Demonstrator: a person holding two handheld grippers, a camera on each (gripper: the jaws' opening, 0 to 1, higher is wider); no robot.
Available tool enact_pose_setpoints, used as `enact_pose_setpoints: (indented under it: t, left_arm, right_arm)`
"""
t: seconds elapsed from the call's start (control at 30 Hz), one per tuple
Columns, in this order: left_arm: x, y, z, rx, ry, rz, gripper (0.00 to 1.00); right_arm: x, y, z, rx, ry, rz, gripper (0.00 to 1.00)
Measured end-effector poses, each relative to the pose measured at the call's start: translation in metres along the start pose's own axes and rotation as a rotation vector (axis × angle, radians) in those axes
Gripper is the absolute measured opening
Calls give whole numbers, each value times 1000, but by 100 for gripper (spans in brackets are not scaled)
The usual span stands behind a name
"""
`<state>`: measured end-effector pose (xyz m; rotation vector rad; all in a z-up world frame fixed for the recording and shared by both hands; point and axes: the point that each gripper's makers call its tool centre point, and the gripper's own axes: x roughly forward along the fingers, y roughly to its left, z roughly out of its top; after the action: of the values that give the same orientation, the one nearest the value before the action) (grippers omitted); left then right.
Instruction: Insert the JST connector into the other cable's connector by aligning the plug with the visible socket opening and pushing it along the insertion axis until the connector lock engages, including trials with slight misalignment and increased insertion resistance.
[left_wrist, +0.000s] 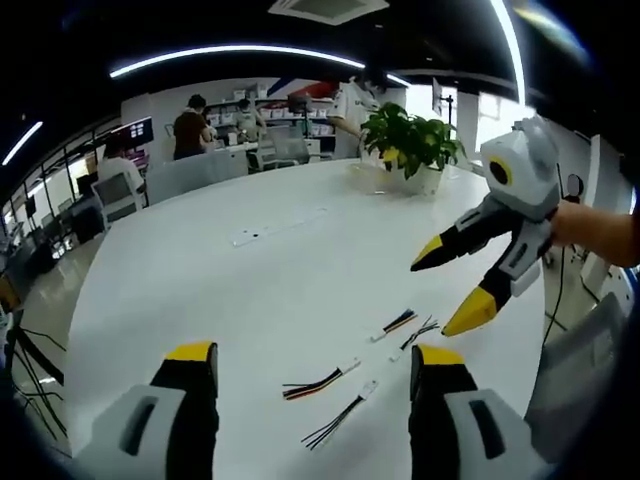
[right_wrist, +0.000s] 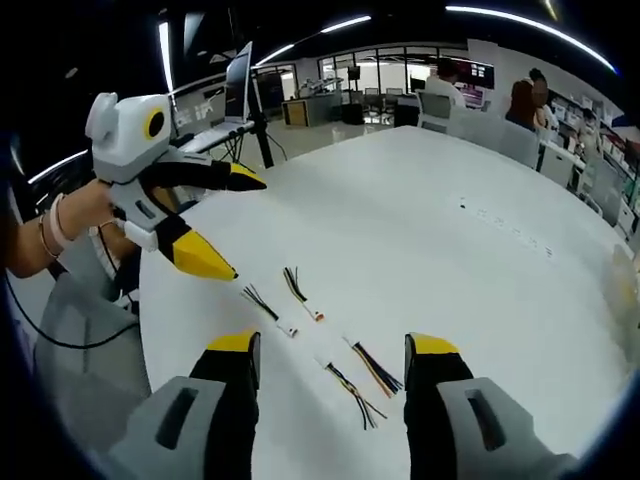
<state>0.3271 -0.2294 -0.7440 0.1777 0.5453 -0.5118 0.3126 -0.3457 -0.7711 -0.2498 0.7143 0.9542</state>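
Four short cable pieces lie loose on the white bench (left_wrist: 250, 290), none mated. In the left gripper view, the near pair are a red-and-orange-wired lead (left_wrist: 320, 381) with a white connector and a black-wired lead (left_wrist: 340, 414) just beside it; farther off lie a second coloured lead (left_wrist: 392, 325) and a dark-wired lead (left_wrist: 421, 332), close together. Each ends in a small white plug, wires fanned out at the other end.

grey claw (left_wrist: 455, 290) bodies, black jaws with yellow tips, bracelet (right_wrist: 47, 235)
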Motion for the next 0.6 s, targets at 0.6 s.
enact_pose_setpoints:
  t: [0.6]
  left_arm:
    - [21,-2,-11,30,42,-25,76]
  right_arm:
    - [13,1,-14,-19,50,31,55]
